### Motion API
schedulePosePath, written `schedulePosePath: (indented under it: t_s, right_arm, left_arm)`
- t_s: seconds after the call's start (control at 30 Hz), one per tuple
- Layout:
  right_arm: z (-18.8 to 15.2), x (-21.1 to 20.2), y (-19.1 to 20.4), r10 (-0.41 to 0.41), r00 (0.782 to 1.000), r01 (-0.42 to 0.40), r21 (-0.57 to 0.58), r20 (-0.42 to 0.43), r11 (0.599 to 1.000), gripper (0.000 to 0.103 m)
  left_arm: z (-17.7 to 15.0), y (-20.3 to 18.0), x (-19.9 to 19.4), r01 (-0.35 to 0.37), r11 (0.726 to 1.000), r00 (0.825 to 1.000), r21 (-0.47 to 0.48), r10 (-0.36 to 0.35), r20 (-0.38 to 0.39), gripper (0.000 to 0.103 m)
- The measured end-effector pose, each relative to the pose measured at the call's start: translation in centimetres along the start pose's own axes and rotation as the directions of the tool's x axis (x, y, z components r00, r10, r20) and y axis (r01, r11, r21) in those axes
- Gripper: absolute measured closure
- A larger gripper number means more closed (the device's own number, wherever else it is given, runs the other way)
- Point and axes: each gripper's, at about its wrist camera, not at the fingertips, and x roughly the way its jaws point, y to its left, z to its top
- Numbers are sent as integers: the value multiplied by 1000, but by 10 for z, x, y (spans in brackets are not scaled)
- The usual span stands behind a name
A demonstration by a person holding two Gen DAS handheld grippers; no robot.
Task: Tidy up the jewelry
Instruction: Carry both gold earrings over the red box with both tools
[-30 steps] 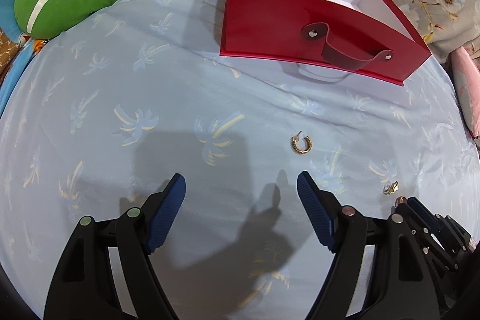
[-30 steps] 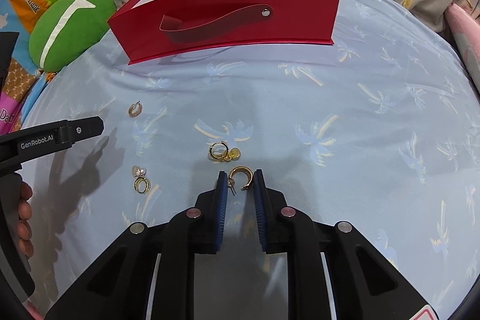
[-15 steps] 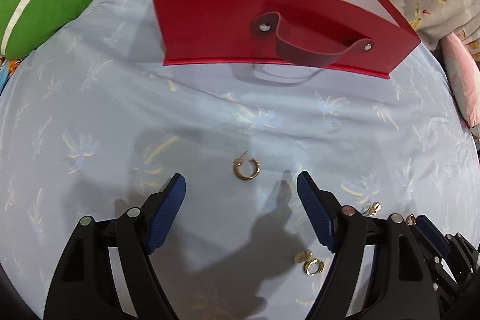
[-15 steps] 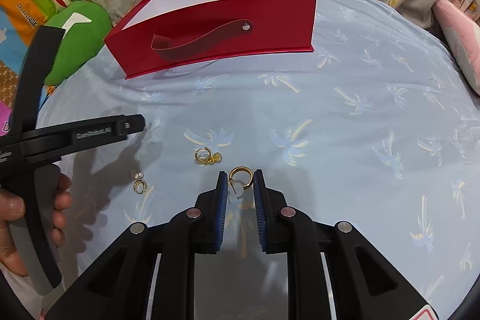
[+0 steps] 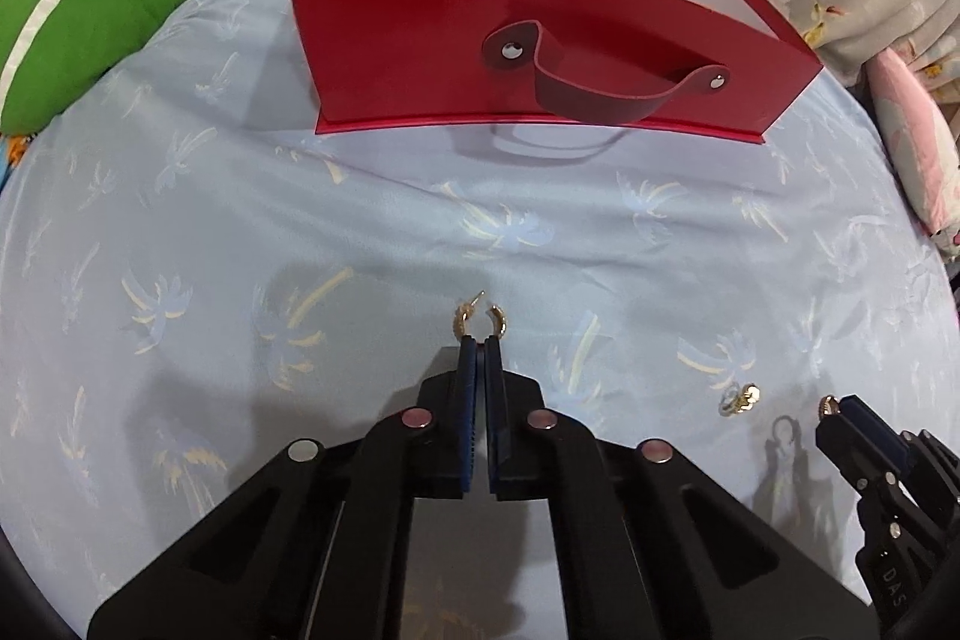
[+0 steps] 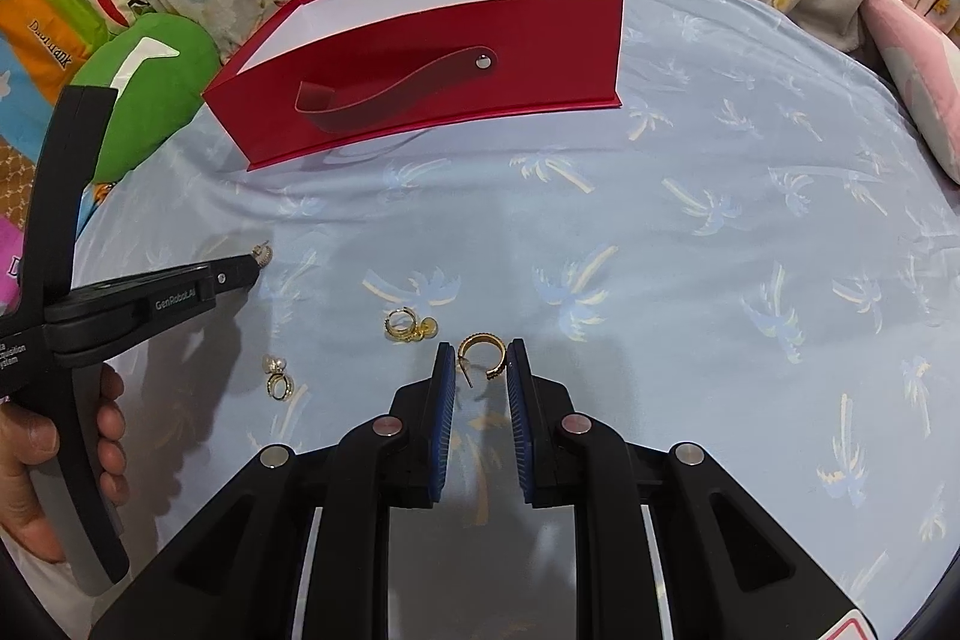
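Note:
My left gripper (image 5: 480, 340) is shut on a small gold hoop earring (image 5: 480, 321) that pokes out past its tips; it also shows in the right wrist view (image 6: 261, 254). My right gripper (image 6: 480, 361) holds a larger gold hoop earring (image 6: 480, 355) between its narrowly spaced blue pads. The red box (image 5: 540, 40) with a white inside and a strap handle stands open-topped behind, also seen in the right wrist view (image 6: 432, 58).
A gold ring pair with coin charms (image 6: 408, 325) and a pearl earring with a ring (image 6: 277, 376) lie on the light blue palm-print sheet. A green cushion (image 5: 78, 16) sits at far left, a pink pillow (image 6: 918, 70) at right.
My left gripper moved forward over the small hoop and closed on it. My right gripper stayed on its hoop, and the view tilted slightly toward the box.

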Motion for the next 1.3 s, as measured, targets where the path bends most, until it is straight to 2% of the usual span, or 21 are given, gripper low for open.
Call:
schedulePosePath:
  t_s: [0.2, 0.37, 0.4, 0.43, 0.47, 0.5, 0.63, 0.67, 0.73, 0.77, 0.93, 1.3]
  right_arm:
    - [6, -12, 3, 4, 1000, -4, -11, 26, 1000, 87]
    - [7, -12, 4, 6, 1000, -6, -8, 27, 1000, 87]
    - [6, -12, 5, 7, 1000, -6, -8, 27, 1000, 87]
    - [6, -12, 5, 7, 1000, -7, -9, 26, 1000, 87]
    - [6, -12, 5, 7, 1000, -6, -10, 23, 1000, 87]
    - [6, -12, 5, 5, 1000, -5, -11, 22, 1000, 87]
    - [5, -11, 4, 1, 1000, -1, -9, 18, 1000, 87]
    - [5, -11, 4, 1, 1000, 0, -8, 18, 1000, 87]
    - [6, -10, 2, 0, 1000, 0, -3, 18, 1000, 87]
    - [5, -10, 2, -1, 1000, 1, -1, 18, 1000, 87]
    - [7, -11, -2, -1, 1000, 1, 9, 23, 1000, 87]
    - [26, -43, 5, 34, 993, -34, -2, 113, 999, 87]
  left_arm:
    - [-4, 4, -26, 25, 1000, 999, 4, -25, 44, 103]
    - [1, 4, -23, 51, 999, 998, 4, -51, 35, 99]
    - [2, 3, -19, 45, 999, 999, 2, -45, 30, 86]
    - [3, 2, -16, 41, 999, 999, 2, -41, 28, 68]
    - [5, 1, -11, 34, 999, 999, 2, -34, 28, 62]
    - [5, -1, -9, 29, 1000, 999, 2, -29, 33, 60]
    - [8, -7, 6, 13, 1000, 1000, 22, -13, 19, 64]
    - [9, -8, 7, 12, 1000, 1000, 23, -13, 16, 68]
    - [9, -9, 10, -5, 1000, 1000, 30, 4, 23, 83]
    - [9, -9, 11, -12, 999, 1000, 38, 11, 23, 87]
    - [6, 1, -2, 25, 1000, 999, 3, -25, 28, 87]
    - [6, 35, -82, 37, 998, 989, -45, -31, 143, 87]
